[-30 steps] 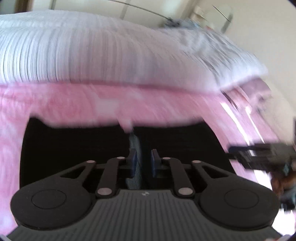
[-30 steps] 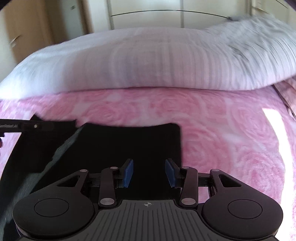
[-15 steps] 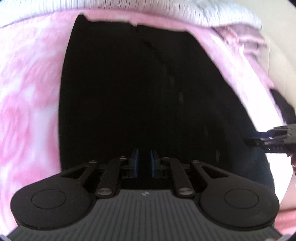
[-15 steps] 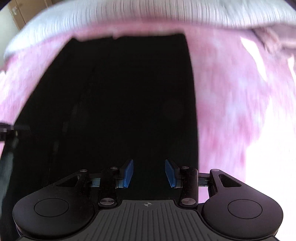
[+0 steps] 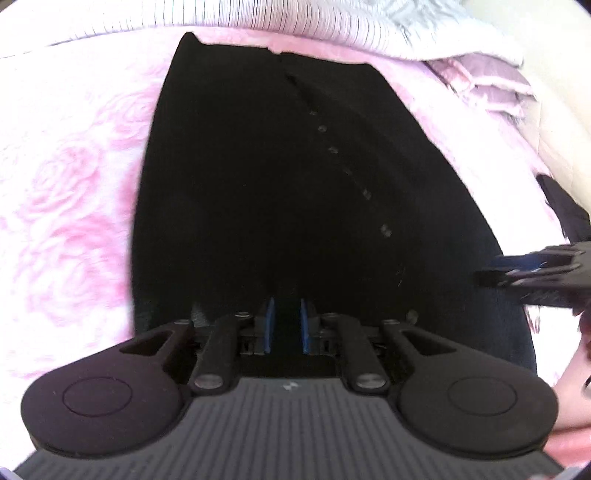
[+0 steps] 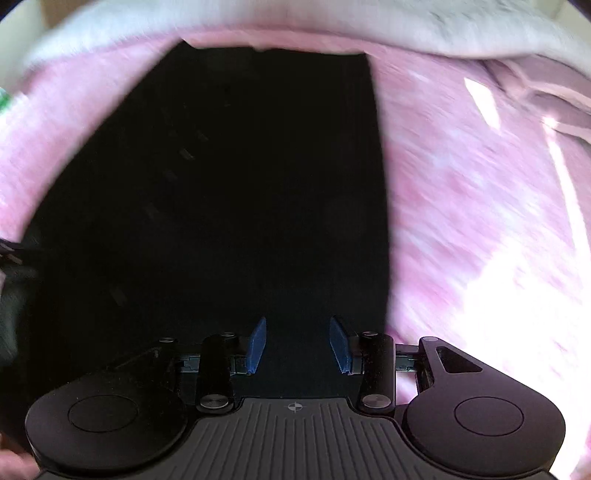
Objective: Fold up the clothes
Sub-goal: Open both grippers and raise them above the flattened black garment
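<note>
Surface: a bed covered by a pink blanket with a rose pattern (image 5: 70,192), brightly sunlit at the right of the right wrist view. Along its far edge lies a white bedcover with fine dark stripes (image 5: 258,18). A pale wall shows at the upper right of the left wrist view.

Task item: a black button-front garment (image 5: 277,166) lies spread flat on the pink blanket, stretching from the far edge, near the striped bedcover, toward both cameras. A row of small buttons (image 5: 366,194) runs down its front.

Left gripper (image 5: 285,325): blue pads set narrow, a slim gap between them, over the near part of the garment. Whether cloth is pinched there cannot be told; black lies against black.

Right gripper (image 6: 298,343): blue pads stand moderately apart over the garment near its right edge. No cloth is seen pressed between them. It also appears at the right edge of the left wrist view (image 5: 532,271).

Limits: the right wrist view is blurred. The garment's near end is hidden behind both gripper bodies.
</note>
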### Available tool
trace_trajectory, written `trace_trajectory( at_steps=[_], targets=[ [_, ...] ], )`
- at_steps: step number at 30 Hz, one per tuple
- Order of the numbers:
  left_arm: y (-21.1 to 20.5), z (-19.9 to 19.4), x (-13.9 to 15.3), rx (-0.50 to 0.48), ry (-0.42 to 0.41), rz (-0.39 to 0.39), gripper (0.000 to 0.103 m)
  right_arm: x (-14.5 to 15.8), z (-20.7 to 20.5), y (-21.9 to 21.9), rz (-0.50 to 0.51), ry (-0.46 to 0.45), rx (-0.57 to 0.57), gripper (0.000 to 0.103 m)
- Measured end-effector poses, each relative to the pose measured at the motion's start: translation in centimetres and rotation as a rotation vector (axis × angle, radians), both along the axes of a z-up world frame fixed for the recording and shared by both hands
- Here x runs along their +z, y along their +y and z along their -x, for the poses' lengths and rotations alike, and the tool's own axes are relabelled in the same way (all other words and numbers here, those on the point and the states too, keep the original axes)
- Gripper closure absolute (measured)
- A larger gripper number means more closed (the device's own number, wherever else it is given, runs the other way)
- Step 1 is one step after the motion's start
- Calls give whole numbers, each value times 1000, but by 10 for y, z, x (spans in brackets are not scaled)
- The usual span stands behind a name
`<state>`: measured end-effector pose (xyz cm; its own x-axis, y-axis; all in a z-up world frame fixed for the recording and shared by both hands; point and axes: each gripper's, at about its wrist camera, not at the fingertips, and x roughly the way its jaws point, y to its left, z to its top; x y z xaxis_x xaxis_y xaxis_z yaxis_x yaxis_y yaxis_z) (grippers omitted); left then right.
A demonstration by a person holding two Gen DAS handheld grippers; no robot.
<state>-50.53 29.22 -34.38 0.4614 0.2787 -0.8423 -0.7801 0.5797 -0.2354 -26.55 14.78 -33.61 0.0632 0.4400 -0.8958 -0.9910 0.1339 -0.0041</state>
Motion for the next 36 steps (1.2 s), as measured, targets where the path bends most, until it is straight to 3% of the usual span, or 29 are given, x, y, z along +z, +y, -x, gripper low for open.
trace_trajectory(
  at_steps=[4, 10, 12, 15, 19, 26, 29, 36],
  targets=[
    [-34, -3, -6, 71, 62, 20, 93, -28, 18, -6, 73, -7, 19, 61],
    [-111, 21, 3, 118, 198, 96, 93, -15, 29, -101, 129, 4, 11, 61],
    [-132, 24, 22, 124, 231, 103, 93, -6, 33, -123, 182, 8, 19, 61],
    [-168, 22, 68, 122, 229, 68, 93, 29, 31, -144, 206, 59, -38, 61],
    [-211, 17, 140, 109, 200, -23, 88, 103, 29, -166, 98, 133, -76, 60],
    [-258, 17, 238, 102, 171, -121, 73, 209, 43, -205, -5, 107, -72, 59],
    [-269, 23, 259, 105, 161, -143, 72, 231, 45, -201, -24, 76, -62, 54],
    [-293, 15, 280, 114, 157, -172, 71, 233, 44, -229, -23, 106, -73, 53]
  ],
)
